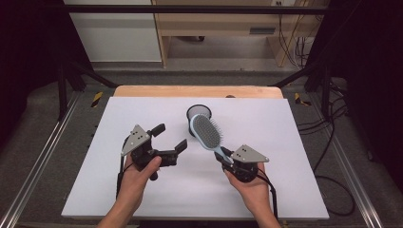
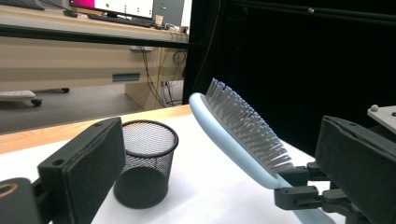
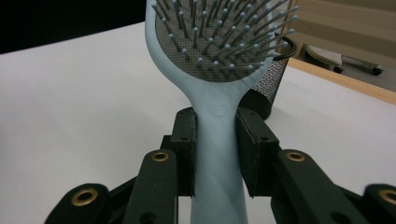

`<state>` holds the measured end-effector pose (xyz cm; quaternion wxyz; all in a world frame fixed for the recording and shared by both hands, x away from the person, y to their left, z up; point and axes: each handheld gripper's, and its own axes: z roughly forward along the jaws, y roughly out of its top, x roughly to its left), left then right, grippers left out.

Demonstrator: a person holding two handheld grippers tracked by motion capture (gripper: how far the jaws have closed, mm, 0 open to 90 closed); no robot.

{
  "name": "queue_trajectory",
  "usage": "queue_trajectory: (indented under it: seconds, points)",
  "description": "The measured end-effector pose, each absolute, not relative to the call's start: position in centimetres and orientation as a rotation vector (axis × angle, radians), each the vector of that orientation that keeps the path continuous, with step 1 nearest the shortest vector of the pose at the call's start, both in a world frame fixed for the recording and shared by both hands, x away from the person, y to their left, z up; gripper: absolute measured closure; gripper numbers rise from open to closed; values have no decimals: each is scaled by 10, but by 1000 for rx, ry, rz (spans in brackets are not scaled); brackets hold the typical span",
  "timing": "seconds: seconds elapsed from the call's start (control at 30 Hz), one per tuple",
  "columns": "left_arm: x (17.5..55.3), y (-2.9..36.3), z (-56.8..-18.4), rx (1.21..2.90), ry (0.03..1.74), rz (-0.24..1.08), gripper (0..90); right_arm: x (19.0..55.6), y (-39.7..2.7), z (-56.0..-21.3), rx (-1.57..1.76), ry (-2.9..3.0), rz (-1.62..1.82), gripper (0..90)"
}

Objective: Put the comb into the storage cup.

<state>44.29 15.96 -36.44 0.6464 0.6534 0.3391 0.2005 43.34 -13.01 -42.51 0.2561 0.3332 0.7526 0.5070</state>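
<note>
A light blue hairbrush (image 1: 207,132) with grey bristles is held off the white table, its head tilted up toward the back. My right gripper (image 1: 227,155) is shut on its handle (image 3: 217,140), one jaw on each side. Behind the brush head stands a black mesh cup (image 1: 198,114), upright; in the left gripper view the mesh cup (image 2: 145,161) sits left of the hairbrush (image 2: 243,135). My left gripper (image 1: 170,137) is open and holds nothing, left of the brush. In the right gripper view the mesh cup (image 3: 268,86) is partly hidden behind the brush head.
The white table top (image 1: 119,185) has a wooden strip (image 1: 197,91) along its far edge. Metal frame rails (image 1: 38,161) run along both sides. Cables (image 1: 332,142) lie on the floor at the right.
</note>
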Motion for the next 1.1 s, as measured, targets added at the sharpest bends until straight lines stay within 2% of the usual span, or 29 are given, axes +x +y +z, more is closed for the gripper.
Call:
queue_trajectory:
  seconds: [0.37, 1.1]
  points:
    - [451, 148, -353, 1476, 783, 443, 20, 447, -119, -423, 940, 1958, 1431, 696]
    - [457, 119, -356, 1436, 852, 382, 24, 438, -120, -424, 931, 1902, 1481, 696]
